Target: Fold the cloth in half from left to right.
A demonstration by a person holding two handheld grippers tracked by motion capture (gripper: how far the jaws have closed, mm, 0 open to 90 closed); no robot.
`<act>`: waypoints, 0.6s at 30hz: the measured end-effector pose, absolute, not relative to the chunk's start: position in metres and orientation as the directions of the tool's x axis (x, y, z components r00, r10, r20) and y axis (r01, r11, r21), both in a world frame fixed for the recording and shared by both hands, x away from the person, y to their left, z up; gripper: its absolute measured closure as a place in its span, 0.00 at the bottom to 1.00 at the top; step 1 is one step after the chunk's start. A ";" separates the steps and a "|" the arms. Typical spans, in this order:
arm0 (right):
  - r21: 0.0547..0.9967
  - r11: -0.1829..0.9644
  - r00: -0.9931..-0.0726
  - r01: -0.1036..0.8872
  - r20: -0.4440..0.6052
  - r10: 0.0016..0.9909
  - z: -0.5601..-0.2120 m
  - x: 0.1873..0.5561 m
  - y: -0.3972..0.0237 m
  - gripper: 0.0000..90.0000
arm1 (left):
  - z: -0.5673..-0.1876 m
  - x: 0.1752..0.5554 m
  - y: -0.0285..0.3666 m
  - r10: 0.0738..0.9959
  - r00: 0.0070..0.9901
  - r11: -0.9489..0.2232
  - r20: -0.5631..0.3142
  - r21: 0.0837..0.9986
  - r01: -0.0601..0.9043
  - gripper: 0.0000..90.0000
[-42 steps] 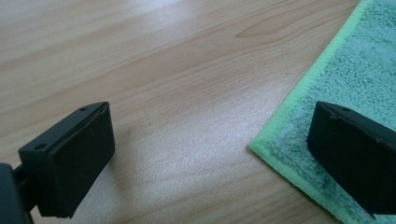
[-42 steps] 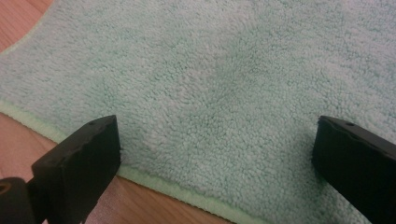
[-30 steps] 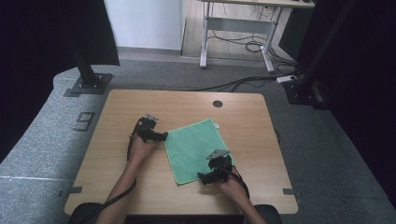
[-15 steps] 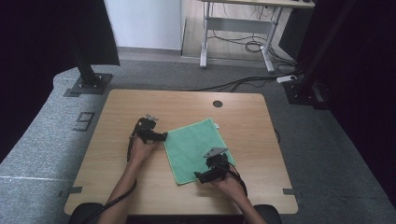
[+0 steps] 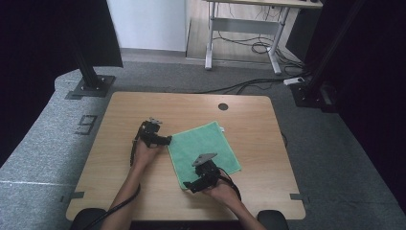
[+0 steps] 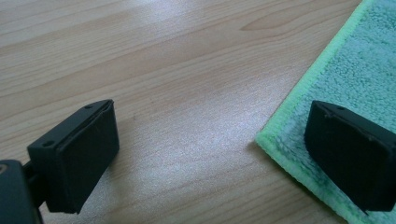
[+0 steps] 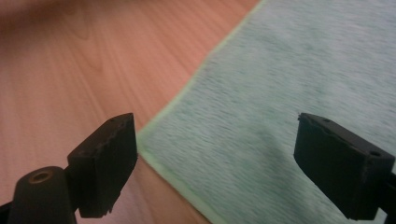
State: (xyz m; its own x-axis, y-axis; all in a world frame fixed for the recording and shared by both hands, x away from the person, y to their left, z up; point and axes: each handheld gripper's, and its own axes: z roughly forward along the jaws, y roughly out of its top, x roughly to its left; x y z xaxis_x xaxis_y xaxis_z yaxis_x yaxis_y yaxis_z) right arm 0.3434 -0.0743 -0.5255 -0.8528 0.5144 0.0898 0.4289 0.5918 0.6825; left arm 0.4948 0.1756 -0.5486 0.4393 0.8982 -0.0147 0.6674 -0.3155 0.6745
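I find the green cloth [image 5: 203,152] flat on the table [image 5: 119,110]. My left gripper [image 6: 210,144] and right gripper [image 7: 233,158], jaws spread, each straddle a cloth corner, likely for pinching.

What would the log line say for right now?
cloth: flat on table | left hand-held gripper: open at cloth's left corner | right hand-held gripper: open at cloth's near corner

cloth [image 5: 203,151]: teal-green, brighter lime edging | table [image 5: 143,103]: light wood grain | grippers' jaws: matte black | floor [image 5: 43,143]: grey carpet, speckled
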 end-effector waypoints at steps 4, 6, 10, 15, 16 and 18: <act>0.664 0.626 -0.874 0.410 0.091 0.476 -0.529 0.336 -0.061 0.23 | -0.549 0.495 0.176 0.898 0.439 -0.316 -0.015 0.673 0.668 0.04; 0.657 0.635 -0.882 0.406 0.101 0.460 -0.531 0.334 -0.056 0.30 | -0.549 0.495 0.176 0.898 0.439 -0.316 -0.014 0.673 0.668 0.04; 0.654 0.653 -0.896 0.382 0.090 0.434 -0.533 0.329 -0.049 0.43 | -0.549 0.495 0.176 0.898 0.440 -0.316 -0.014 0.673 0.668 0.04; 0.631 0.698 -0.912 0.339 0.040 0.407 -0.534 0.324 -0.044 0.62 | -0.549 0.495 0.176 0.898 0.439 -0.316 -0.014 0.673 0.668 0.04; 0.623 0.711 -0.910 0.326 0.004 0.414 -0.533 0.322 -0.043 0.69 | -0.549 0.495 0.176 0.898 0.439 -0.316 -0.014 0.673 0.668 0.04; 0.615 0.717 -0.907 0.328 -0.009 0.422 -0.532 0.322 -0.043 0.76 | -0.548 0.494 0.176 0.898 0.440 -0.317 -0.014 0.674 0.668 0.04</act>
State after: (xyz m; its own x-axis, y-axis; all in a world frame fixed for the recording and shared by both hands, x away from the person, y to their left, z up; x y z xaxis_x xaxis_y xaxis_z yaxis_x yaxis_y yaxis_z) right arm 0.3218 -0.0426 -0.5317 -0.9067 0.4216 -0.0088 0.3276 0.7173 0.6149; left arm 0.4944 0.1756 -0.5485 0.4400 0.8979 -0.0141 0.6679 -0.3167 0.6735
